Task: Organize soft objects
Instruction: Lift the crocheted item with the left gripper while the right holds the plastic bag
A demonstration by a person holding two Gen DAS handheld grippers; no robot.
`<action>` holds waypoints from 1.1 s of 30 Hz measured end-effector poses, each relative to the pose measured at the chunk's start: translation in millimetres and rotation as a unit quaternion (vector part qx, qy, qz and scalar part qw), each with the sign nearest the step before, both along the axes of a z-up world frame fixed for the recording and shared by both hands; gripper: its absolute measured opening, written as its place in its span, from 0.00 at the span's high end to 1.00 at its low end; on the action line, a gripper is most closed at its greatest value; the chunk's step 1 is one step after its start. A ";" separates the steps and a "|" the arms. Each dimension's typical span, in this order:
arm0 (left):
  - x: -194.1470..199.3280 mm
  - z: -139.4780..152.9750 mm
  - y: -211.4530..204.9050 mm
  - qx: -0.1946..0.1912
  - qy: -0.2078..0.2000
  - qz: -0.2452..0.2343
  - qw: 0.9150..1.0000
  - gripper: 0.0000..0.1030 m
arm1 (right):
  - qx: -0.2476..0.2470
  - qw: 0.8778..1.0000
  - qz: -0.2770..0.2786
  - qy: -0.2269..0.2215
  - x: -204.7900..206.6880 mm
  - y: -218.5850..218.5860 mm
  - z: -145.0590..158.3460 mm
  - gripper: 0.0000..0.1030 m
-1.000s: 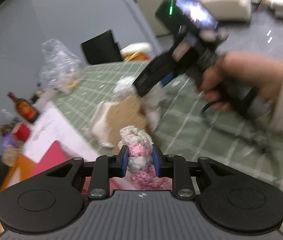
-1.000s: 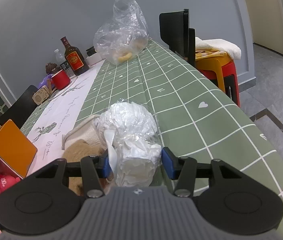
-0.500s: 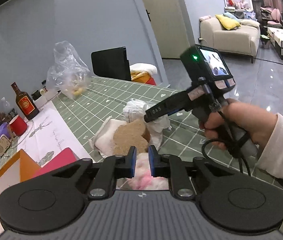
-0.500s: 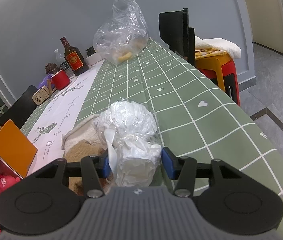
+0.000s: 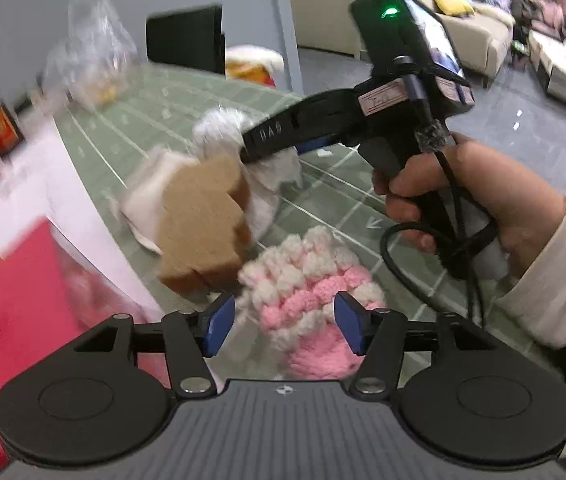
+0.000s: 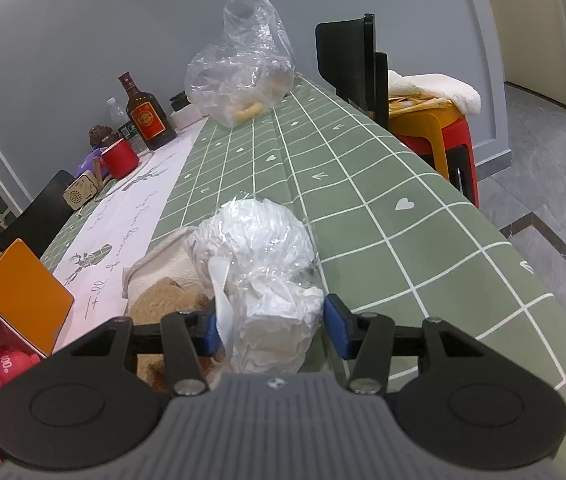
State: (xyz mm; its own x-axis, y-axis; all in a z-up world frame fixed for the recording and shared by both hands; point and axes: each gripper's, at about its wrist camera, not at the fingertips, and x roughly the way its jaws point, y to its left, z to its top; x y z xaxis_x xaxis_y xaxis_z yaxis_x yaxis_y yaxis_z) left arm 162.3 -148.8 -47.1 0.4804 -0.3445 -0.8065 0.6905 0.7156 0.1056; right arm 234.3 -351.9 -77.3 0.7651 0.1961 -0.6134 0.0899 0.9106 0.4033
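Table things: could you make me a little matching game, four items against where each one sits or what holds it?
Things:
1. pink and white knitted piece
2. white wrapped bundle
3. brown bottle
4. brown sponge

Places:
A. far end of the table, by the red mug
B. between the right gripper's jaws
C. between the left gripper's open jaws
D. lying on a white cloth

Pairs: 1-C, 2-B, 3-A, 4-D
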 end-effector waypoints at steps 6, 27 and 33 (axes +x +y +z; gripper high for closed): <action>18.6 -6.7 9.9 -0.072 0.068 0.007 0.995 0.18 | -0.004 1.000 0.000 0.004 0.8 -0.3 -0.8 0.50; 9.6 -2.1 6.7 -0.064 0.057 -0.019 0.996 0.79 | -0.006 1.000 -0.002 0.011 1.3 -0.1 -3.2 0.50; 1.6 13.0 13.9 -0.062 0.030 -0.019 0.997 0.79 | -0.005 1.000 -0.002 0.011 0.7 -0.2 -2.8 0.50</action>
